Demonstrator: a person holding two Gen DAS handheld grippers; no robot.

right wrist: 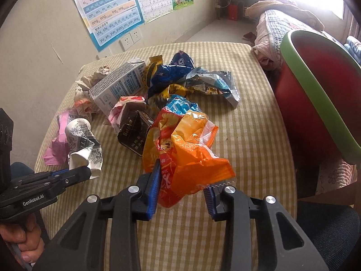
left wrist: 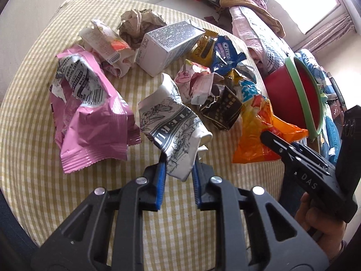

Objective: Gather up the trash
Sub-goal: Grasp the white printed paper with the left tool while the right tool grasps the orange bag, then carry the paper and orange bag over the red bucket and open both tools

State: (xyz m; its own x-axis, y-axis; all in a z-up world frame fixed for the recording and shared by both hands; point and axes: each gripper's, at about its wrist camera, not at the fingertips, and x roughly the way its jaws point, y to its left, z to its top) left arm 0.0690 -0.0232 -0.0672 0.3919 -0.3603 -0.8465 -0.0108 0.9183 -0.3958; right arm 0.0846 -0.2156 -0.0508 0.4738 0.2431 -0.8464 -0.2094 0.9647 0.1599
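Item: left gripper point(left wrist: 178, 169), jaws pinching the near end of a crumpled white printed cup point(left wrist: 176, 124); right gripper point(right wrist: 182, 192), jaws pinching an orange snack bag point(right wrist: 187, 149). Handling: probably lift both clear before swinging to the red bin point(right wrist: 315, 103) at the table's right edge; thin film may slip. Remaining litter: pink wrapper point(left wrist: 90, 117), carton point(left wrist: 167, 45), wrappers heaped mid-table point(left wrist: 33, 158).

Bare tabletop point(right wrist: 252, 140) lies open between the orange wrapper point(right wrist: 187, 149) and the red bin point(right wrist: 320, 103); the litter heap point(left wrist: 180, 45) blocks the far half.
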